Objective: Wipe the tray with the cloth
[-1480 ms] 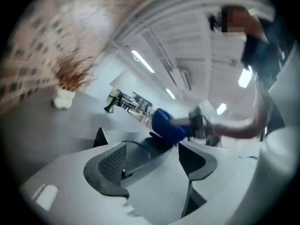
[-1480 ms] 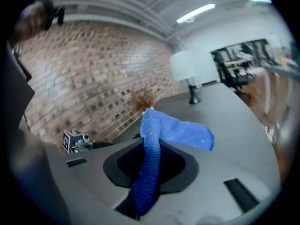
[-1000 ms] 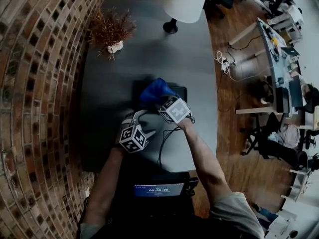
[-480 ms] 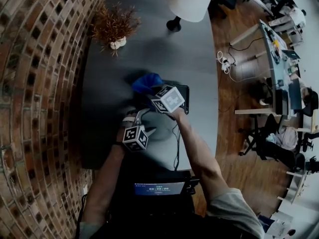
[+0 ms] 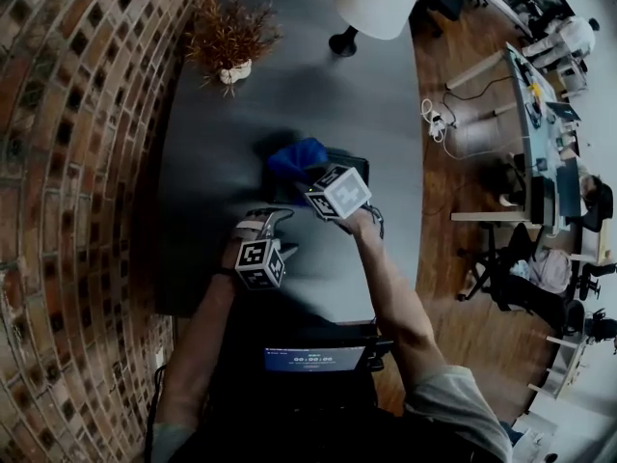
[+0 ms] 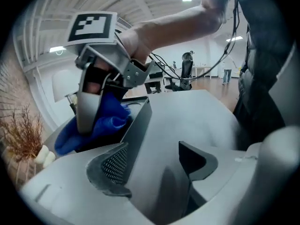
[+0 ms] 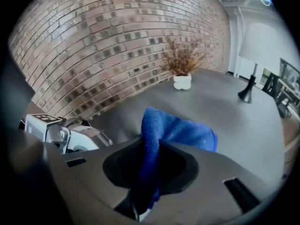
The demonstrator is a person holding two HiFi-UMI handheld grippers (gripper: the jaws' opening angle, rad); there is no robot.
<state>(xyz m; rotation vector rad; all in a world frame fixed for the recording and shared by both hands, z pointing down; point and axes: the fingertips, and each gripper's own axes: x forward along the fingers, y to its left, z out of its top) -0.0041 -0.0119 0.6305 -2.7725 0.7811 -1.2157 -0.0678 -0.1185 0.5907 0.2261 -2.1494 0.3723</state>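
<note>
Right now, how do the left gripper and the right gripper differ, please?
The left gripper has its jaws apart, though they have just been closing; the right gripper has them shut. The left gripper straddles the tray wall; the right gripper grips the cloth. Both bear marker cubes.

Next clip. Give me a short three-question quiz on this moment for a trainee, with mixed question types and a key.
1. Multiple choice: the right gripper is shut on A) a blue cloth, B) a sponge, C) a brush.
2. True or false: the potted plant stands inside the black tray.
3. Fill in: at the far end of the table, across from the plant, stands a white-shaded ____.
Key: 1 A. 2 False: the plant stands on the table, well apart from the tray. 3 lamp.
</note>
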